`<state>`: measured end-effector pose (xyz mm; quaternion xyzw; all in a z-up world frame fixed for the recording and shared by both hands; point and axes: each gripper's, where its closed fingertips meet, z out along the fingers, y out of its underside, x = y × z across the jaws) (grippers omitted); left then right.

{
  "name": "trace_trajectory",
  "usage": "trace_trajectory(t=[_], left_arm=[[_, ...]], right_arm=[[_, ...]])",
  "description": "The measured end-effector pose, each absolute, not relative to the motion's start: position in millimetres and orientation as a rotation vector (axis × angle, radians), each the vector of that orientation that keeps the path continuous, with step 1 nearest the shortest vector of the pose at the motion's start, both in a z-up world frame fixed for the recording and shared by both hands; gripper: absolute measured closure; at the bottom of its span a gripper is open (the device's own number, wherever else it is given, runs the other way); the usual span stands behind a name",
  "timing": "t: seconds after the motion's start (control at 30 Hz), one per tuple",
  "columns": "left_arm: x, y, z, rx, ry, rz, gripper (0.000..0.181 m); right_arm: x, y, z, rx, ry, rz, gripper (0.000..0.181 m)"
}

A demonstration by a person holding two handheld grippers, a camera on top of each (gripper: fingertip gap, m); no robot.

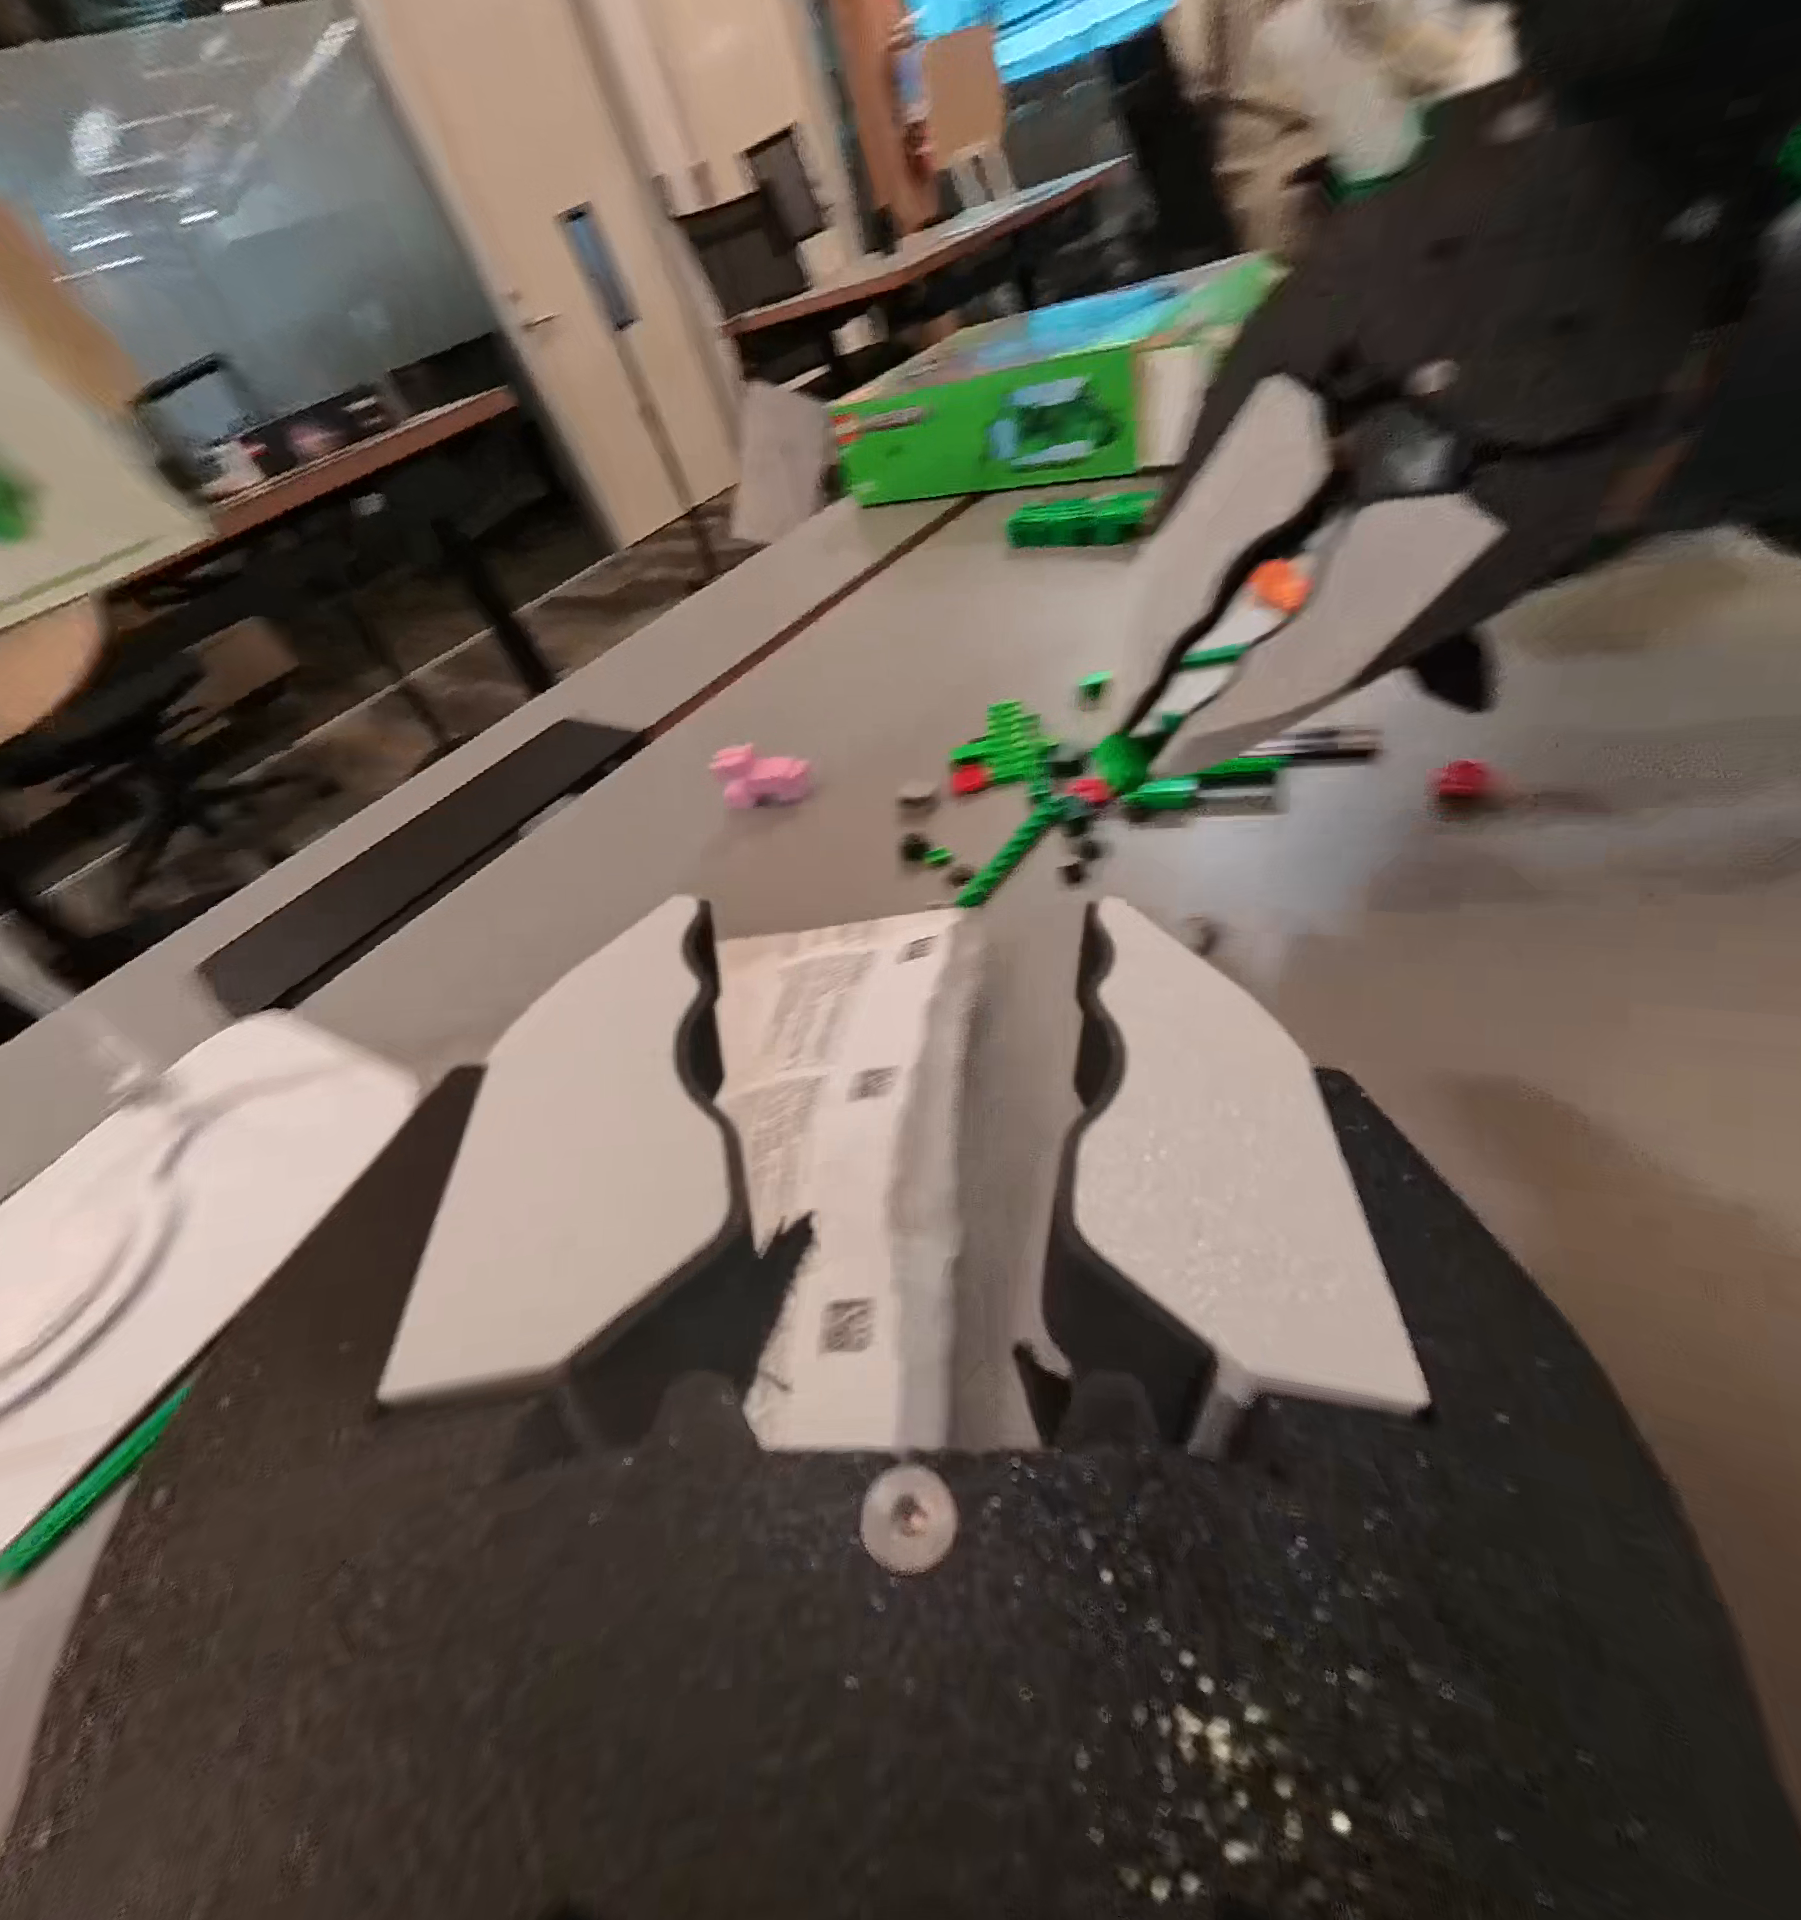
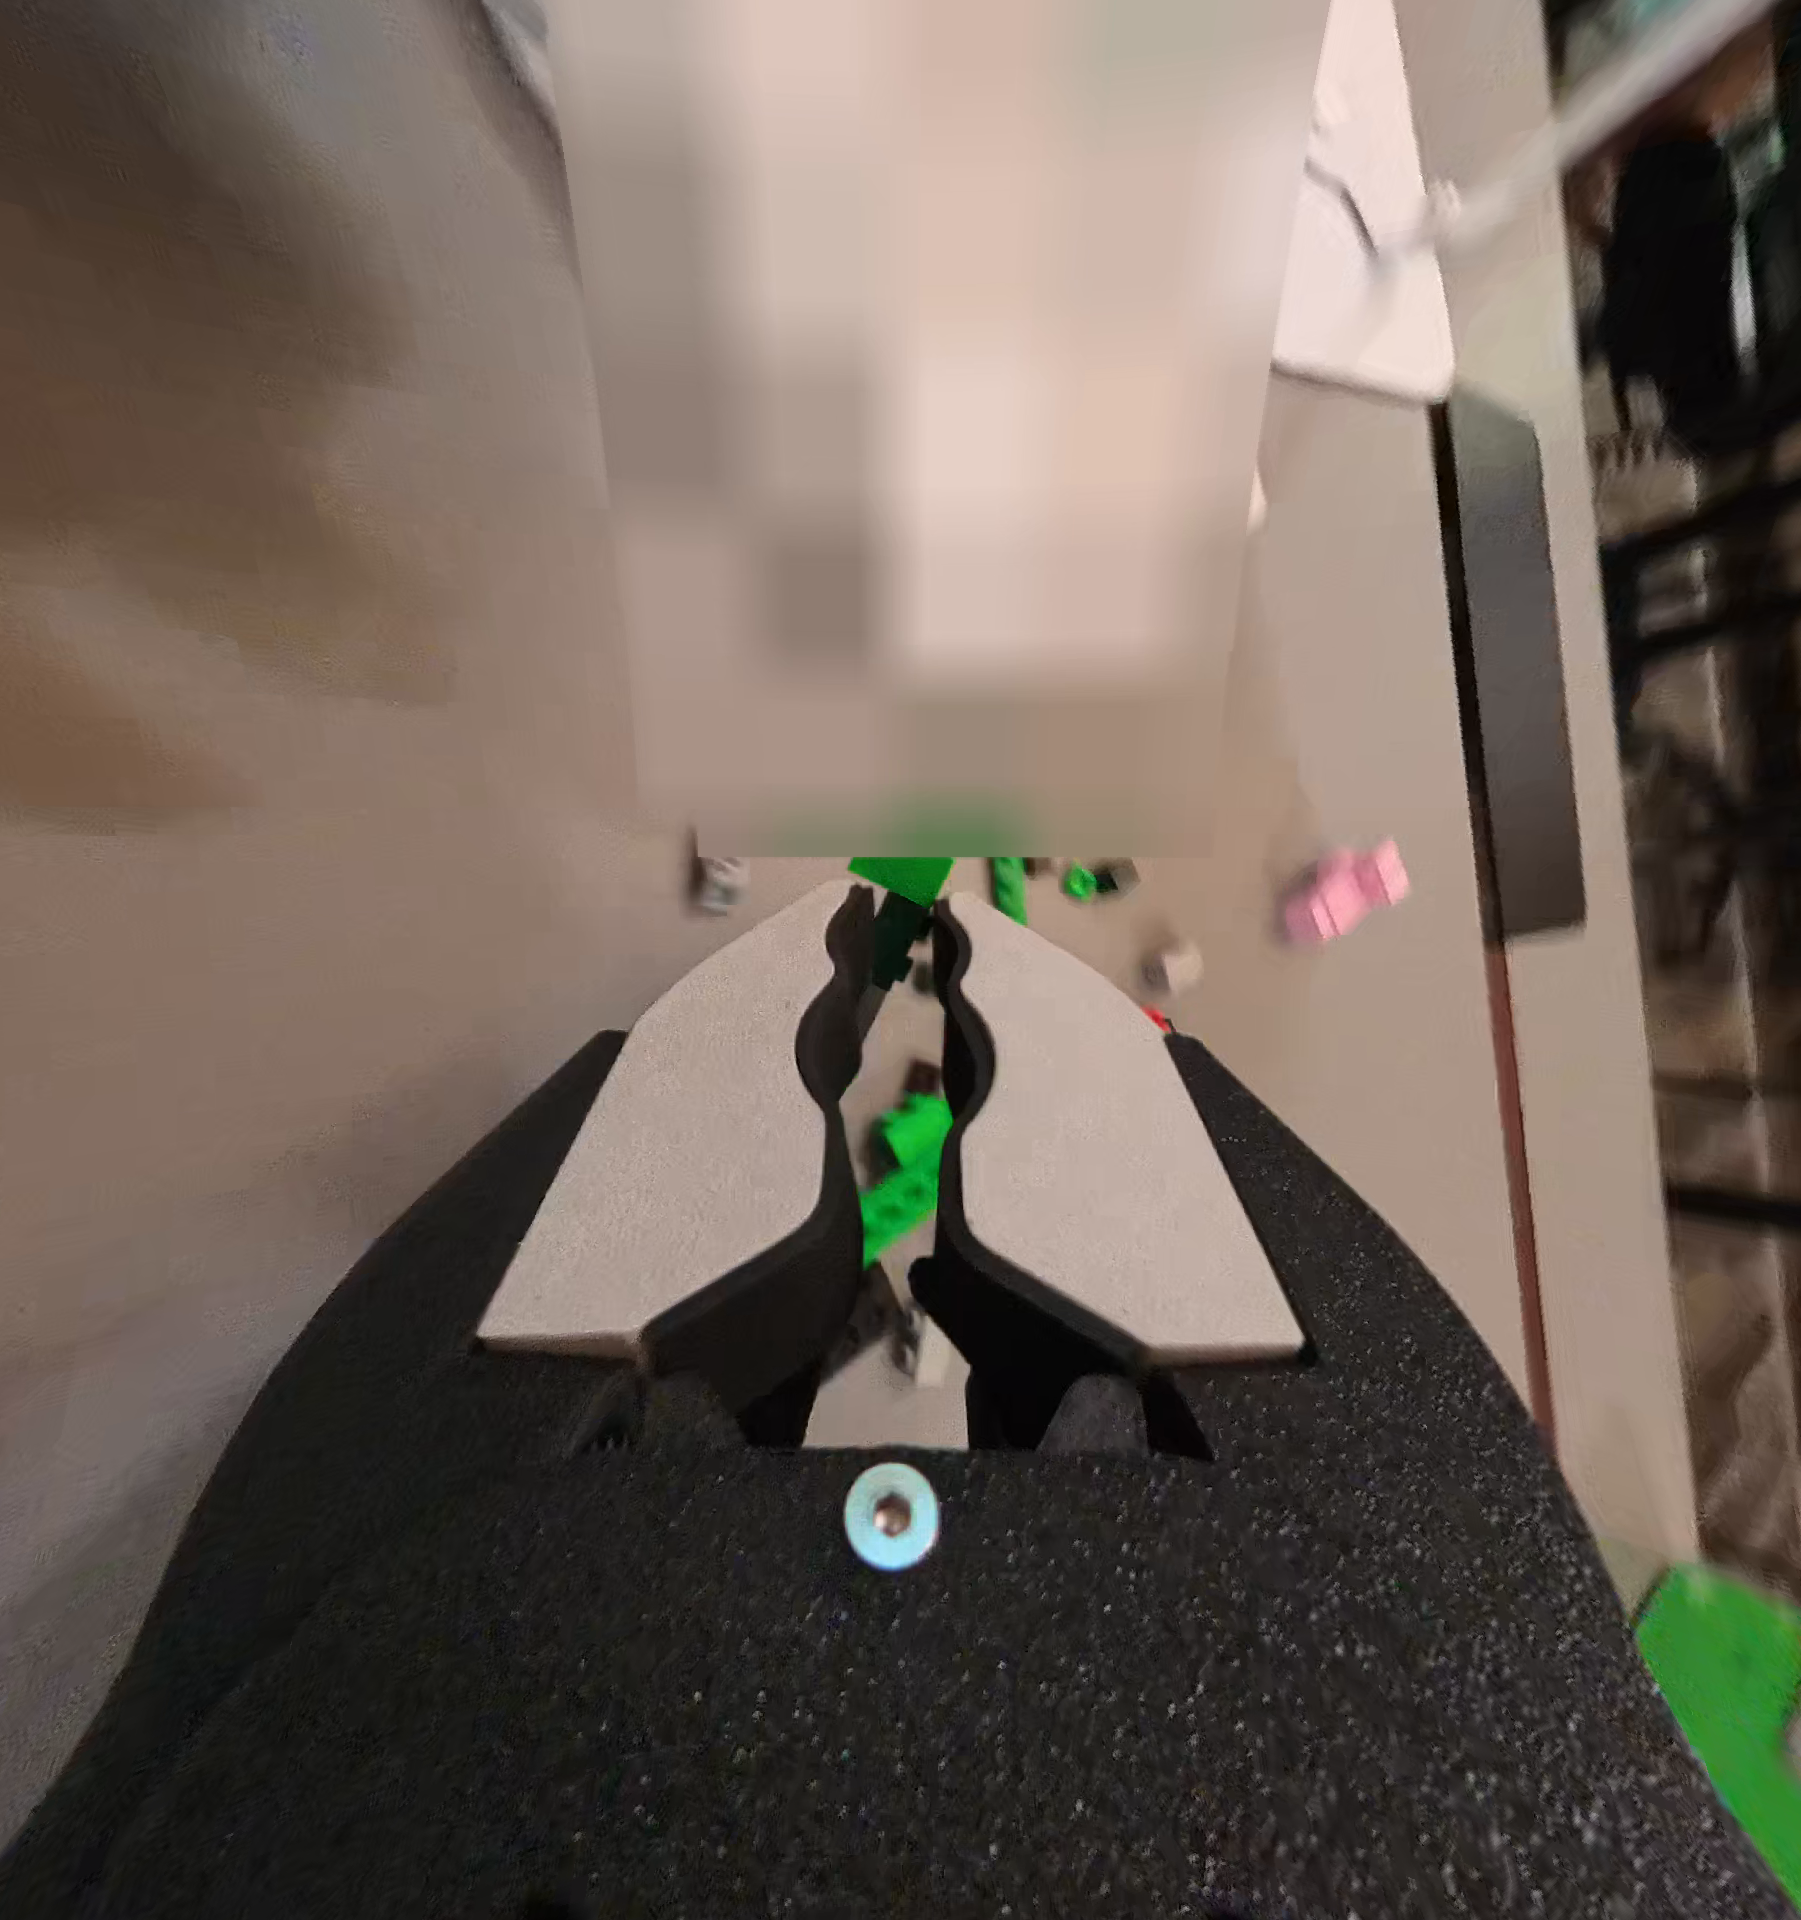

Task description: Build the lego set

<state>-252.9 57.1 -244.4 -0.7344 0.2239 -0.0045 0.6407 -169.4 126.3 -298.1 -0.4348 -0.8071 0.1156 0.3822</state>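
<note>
Grey tabletop [image 1: 1498,1039], left edge bordering office floor. Left hand-held gripper [image 1: 896,935] wide open, empty, above paper sheet [image 1: 844,1091]. Right hand-held gripper [image 2: 891,914] nearly closed, pinching green lego piece [image 1: 1119,758] among scattered bricks [image 1: 1010,769] mid-table.

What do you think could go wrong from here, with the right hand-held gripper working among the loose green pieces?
1. The right hand-held gripper has its tips nearly closed on a small green piece; a thin pinch may slip or flick it away.
2. Tiny dark pieces lie scattered close by and could be knocked off the grey table.
3. The left hand-held gripper hangs open over a printed paper sheet, steadying nothing.
</note>
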Motion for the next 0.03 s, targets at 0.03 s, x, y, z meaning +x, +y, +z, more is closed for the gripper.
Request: trace_trajectory(t=[0.03], left_arm=[[-235.5, 54.7, -247.6, -1.674, 0.586, -0.053, 0.124]], right_arm=[[-171.0, 112.5, -298.4, -1.036, -2.085, 0.316, 0.171]])
